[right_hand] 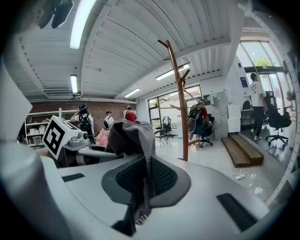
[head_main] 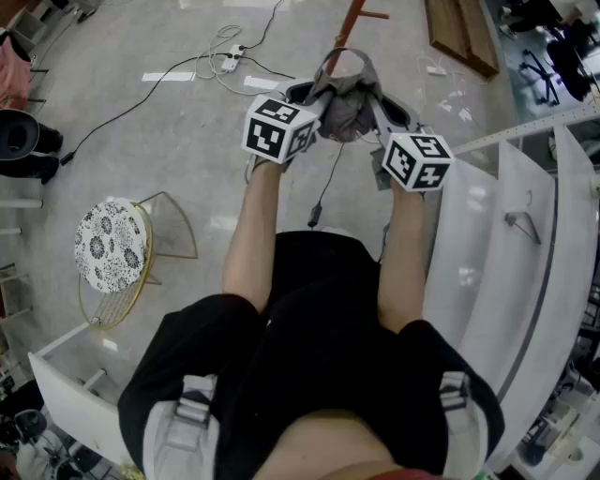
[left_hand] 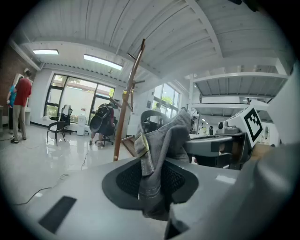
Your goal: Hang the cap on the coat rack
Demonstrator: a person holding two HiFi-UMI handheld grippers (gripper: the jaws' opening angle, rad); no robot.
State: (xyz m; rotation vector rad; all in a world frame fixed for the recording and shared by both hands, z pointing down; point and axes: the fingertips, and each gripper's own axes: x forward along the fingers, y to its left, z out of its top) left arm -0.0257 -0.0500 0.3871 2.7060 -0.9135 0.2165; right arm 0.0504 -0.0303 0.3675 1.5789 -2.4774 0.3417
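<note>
A grey cap point(head_main: 345, 103) hangs bunched between my two grippers, held out in front of the person at chest height. My left gripper point(head_main: 314, 96) is shut on the cap's left side, where grey fabric point(left_hand: 157, 154) is pinched between its dark pads. Pinching a fold of the cap point(right_hand: 136, 140) on the other side is my right gripper point(head_main: 384, 112), also shut. The brown wooden coat rack point(head_main: 354, 17) stands just ahead on the floor. In both gripper views the coat rack point(left_hand: 127, 101) point(right_hand: 179, 93) rises upright beyond the cap, its pegs bare.
A round patterned stool point(head_main: 112, 246) on a gold wire frame stands at the left. A white curved counter point(head_main: 525, 244) runs along the right. Cables and a power strip point(head_main: 230, 62) lie on the floor, near a wooden platform point(head_main: 464, 33). People and office chairs point(right_hand: 206, 124) are farther off.
</note>
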